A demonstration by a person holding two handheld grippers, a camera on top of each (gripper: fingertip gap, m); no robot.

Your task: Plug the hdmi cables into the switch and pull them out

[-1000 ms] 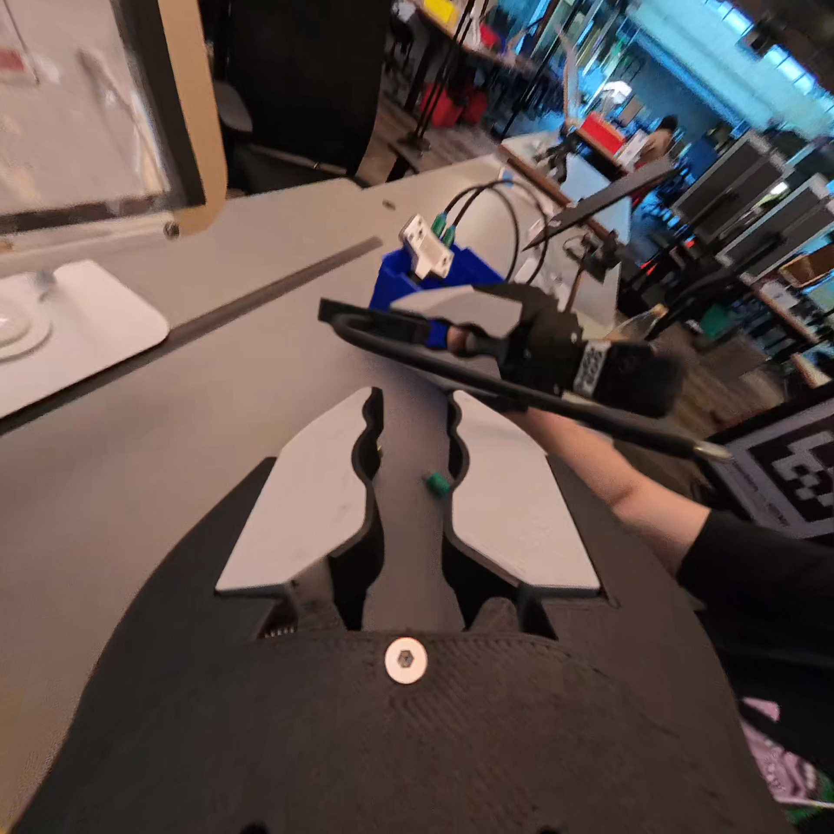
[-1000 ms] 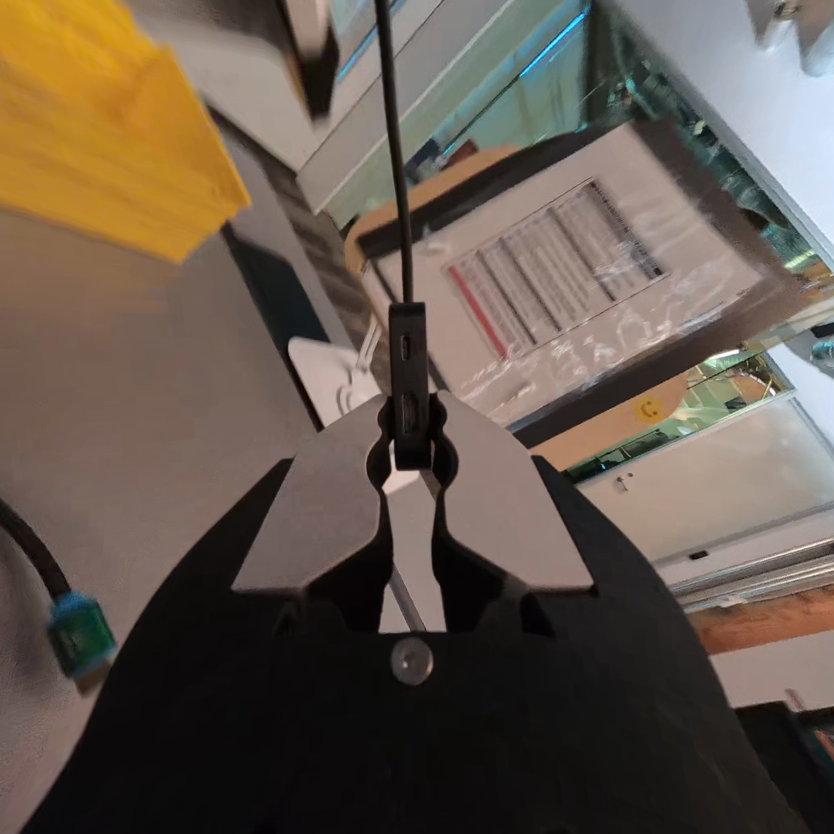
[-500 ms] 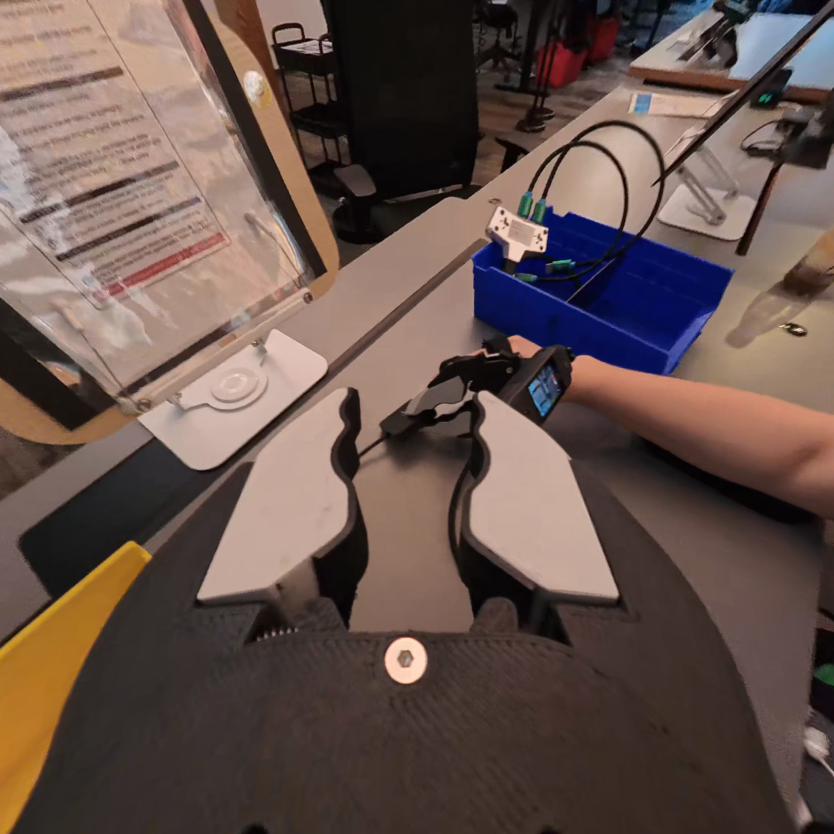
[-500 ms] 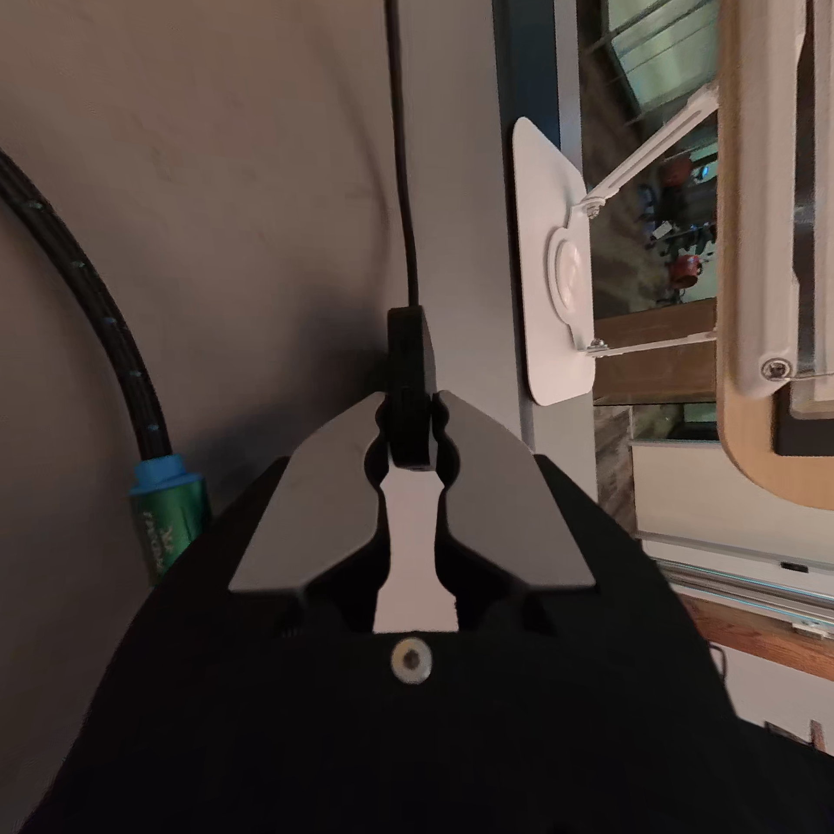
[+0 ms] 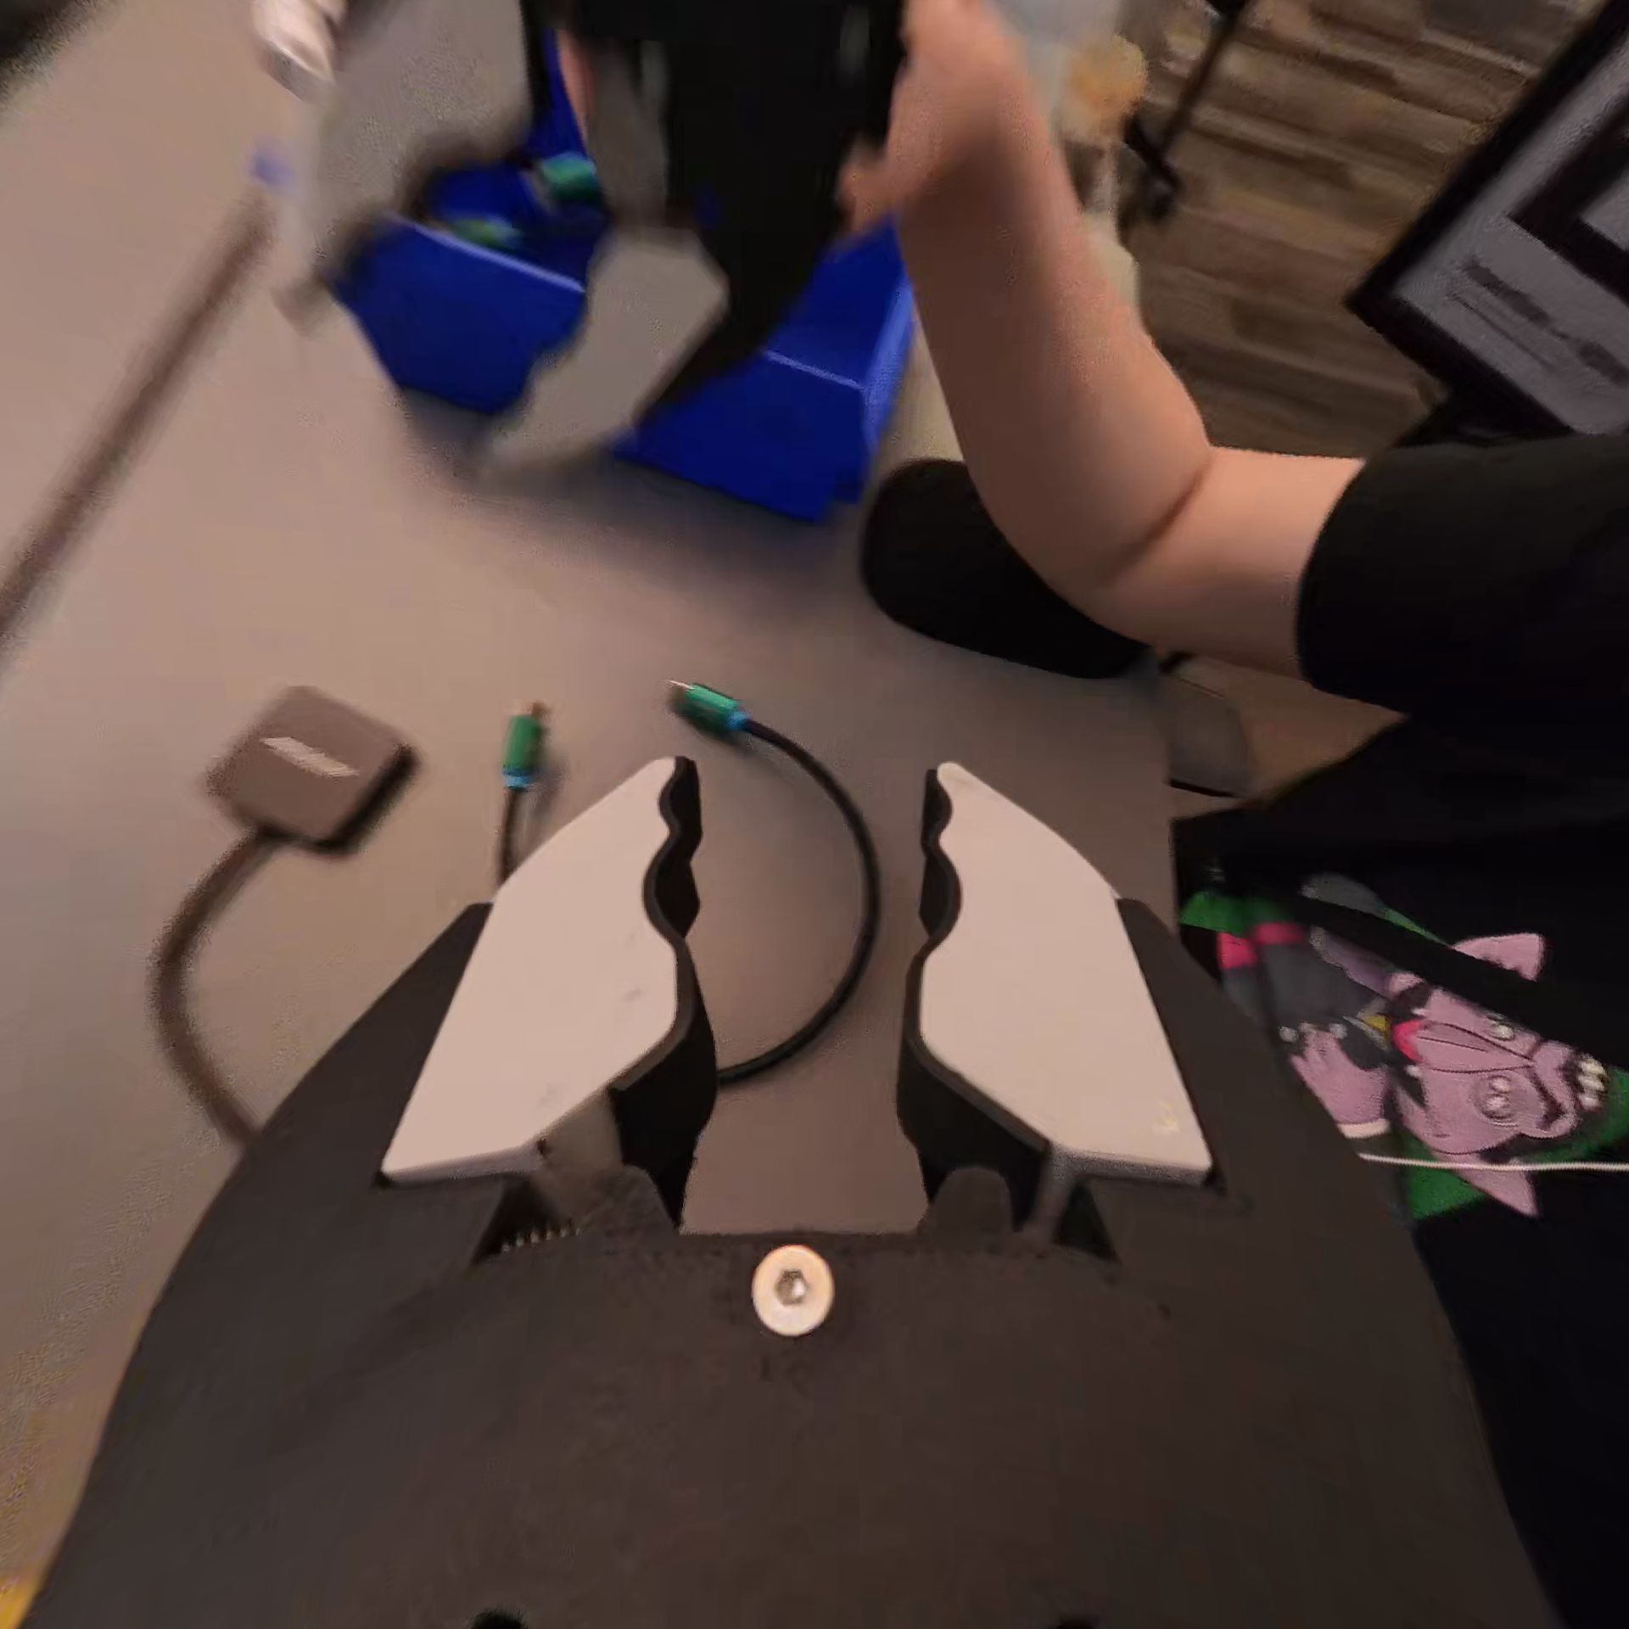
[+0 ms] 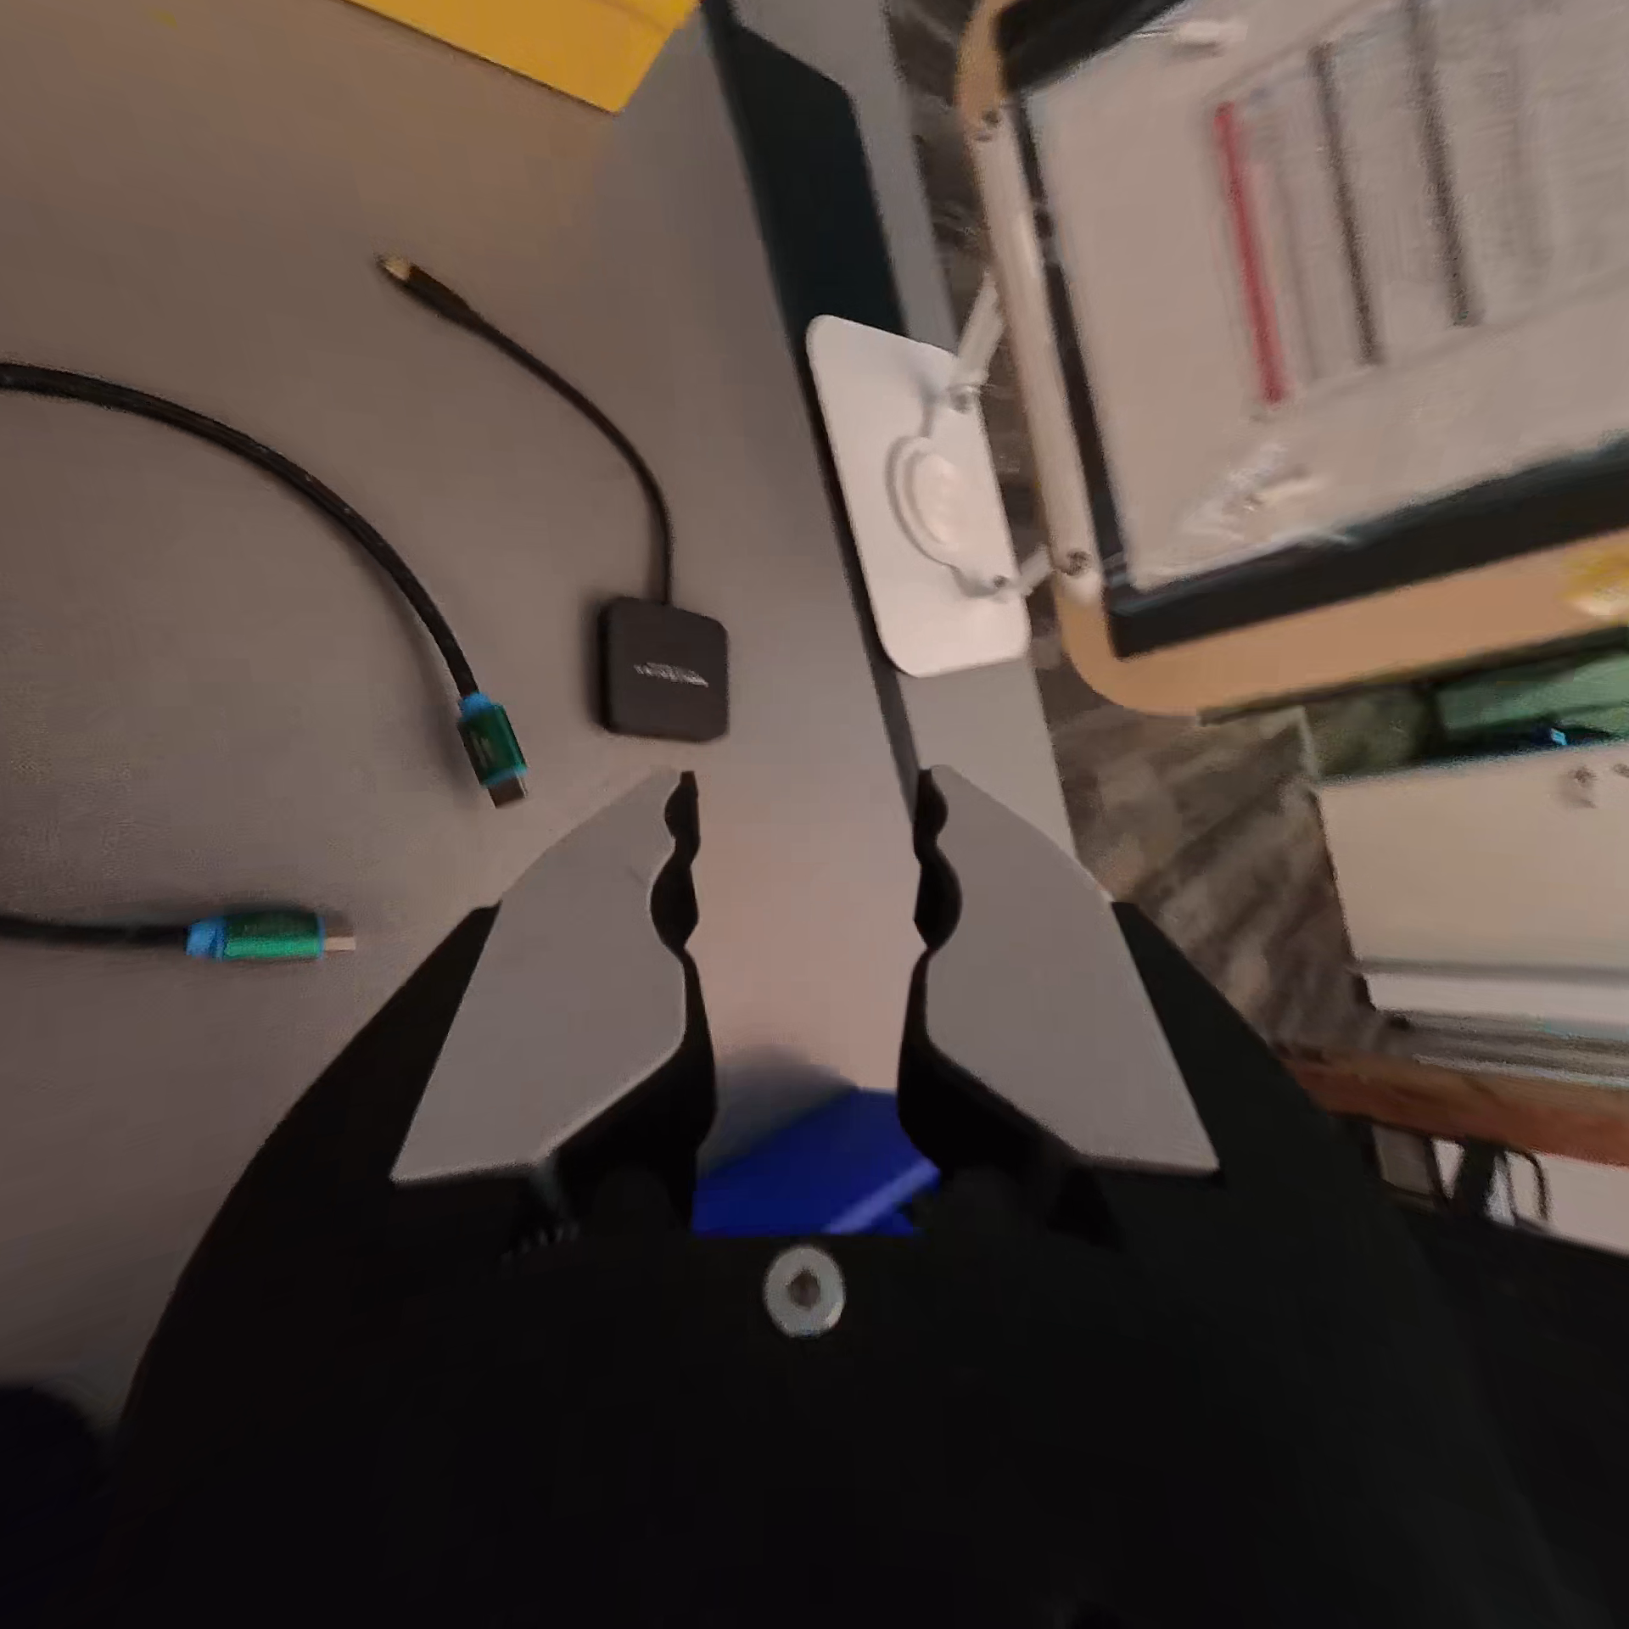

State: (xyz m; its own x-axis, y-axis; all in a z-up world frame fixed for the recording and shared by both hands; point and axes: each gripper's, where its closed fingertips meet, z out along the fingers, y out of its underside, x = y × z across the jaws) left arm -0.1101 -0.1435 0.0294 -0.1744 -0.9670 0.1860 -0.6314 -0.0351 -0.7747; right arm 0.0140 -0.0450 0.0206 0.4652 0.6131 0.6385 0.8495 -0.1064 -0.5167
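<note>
The black square switch [image 6: 665, 667] lies flat on the grey table with its thin lead curving away; it also shows in the left wrist view [image 5: 304, 774]. Two green HDMI plugs [image 6: 491, 739] [image 6: 264, 936] on black cables lie loose beside it, unplugged; the left wrist view shows them too [image 5: 524, 742] [image 5: 710, 705]. My left gripper [image 5: 807, 780] is open and empty above the looped cable [image 5: 846, 917]. My right gripper [image 6: 802, 789] is open and empty, raised above the table just short of the switch; it shows blurred in the left wrist view [image 5: 608, 353].
A blue bin [image 5: 776, 388] stands at the back of the table, with a corner [image 6: 811, 1164] under my right gripper. A framed sign on a white stand [image 6: 926, 502] is beyond the table edge. A yellow object [image 6: 546, 35] lies far off. A person's arm [image 5: 1102, 423] reaches across.
My right gripper has let go of the switch, which now lies on the table, and has lifted away with its jaws open. My left gripper has opened wider and swung down over the cables.
</note>
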